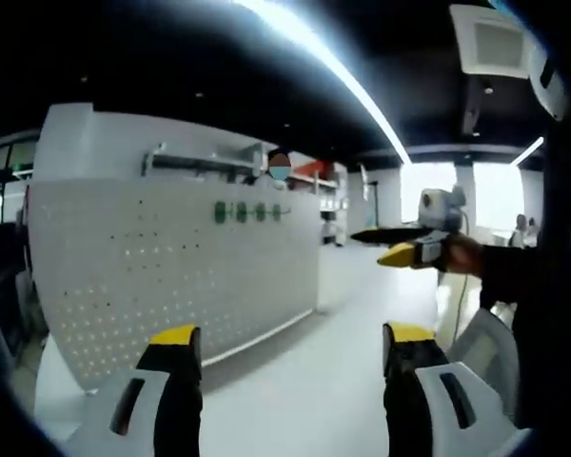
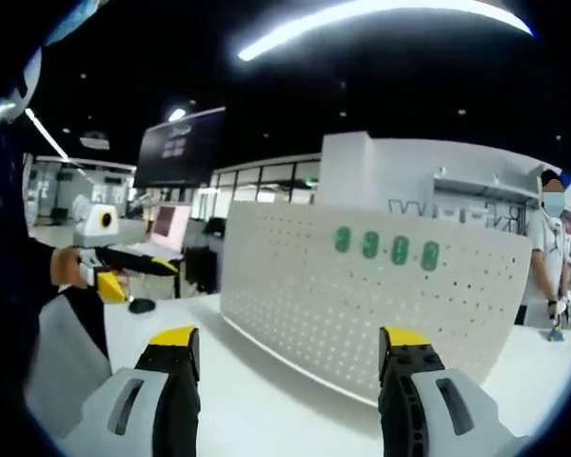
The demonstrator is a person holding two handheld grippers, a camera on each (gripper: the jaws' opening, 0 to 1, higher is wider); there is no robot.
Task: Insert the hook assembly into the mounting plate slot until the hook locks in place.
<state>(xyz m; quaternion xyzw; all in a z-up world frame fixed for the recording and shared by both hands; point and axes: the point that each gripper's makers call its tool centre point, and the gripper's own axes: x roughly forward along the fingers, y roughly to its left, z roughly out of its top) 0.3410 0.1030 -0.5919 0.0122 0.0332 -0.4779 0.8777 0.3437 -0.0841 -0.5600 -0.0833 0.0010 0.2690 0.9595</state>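
I am holding both grippers up in front of the white pegboard [image 1: 171, 267], which is standing upright on the white table [image 1: 305, 381]. My left gripper [image 1: 290, 347] is spread wide with nothing between its jaws, and my right gripper [image 2: 290, 347] is just as wide and empty. I am taking the pegboard for the mounting plate; four green pieces [image 2: 385, 248] are sitting in a row near its top, and I cannot tell whether they are the hooks. I am judging such a hook light, stiff and a little slippery, best pinched by its shank. Beyond the pegboard a person [image 2: 549, 252] is standing; ceiling light strips [image 1: 324, 62] are glaring overhead in an open office.
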